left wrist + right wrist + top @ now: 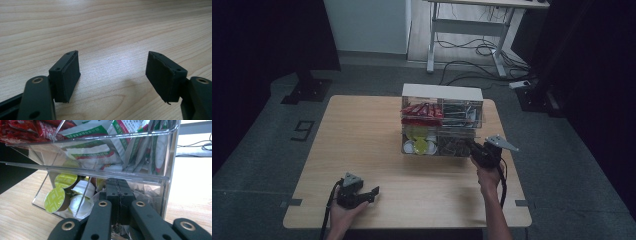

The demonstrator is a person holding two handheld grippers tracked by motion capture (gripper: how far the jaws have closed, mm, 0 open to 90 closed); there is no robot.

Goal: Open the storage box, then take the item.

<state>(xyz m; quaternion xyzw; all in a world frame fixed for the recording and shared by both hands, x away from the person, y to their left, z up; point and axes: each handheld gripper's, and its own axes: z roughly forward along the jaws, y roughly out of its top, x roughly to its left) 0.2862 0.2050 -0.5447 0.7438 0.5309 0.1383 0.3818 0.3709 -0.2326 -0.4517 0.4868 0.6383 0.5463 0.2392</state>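
A clear two-tier organizer (442,93) stands at the table's far middle. Its top tier holds red packets (422,111) and green-and-white sachets (460,113). The lower left bin holds yellow-green and white capsules (419,144). My right gripper (473,148) reaches into the lower right bin, among clear-wrapped packets. In the right gripper view its jaws (117,185) are pressed together, with nothing visible between them, beside the capsules (60,195) and under the sachets (120,145). My left gripper (374,192) rests near the front left edge, open over bare wood (112,75).
The wooden table (357,145) is bare to the left of and in front of the organizer. A white desk frame (467,30) and cables (482,50) are on the floor beyond. Dark curtains hang at both sides.
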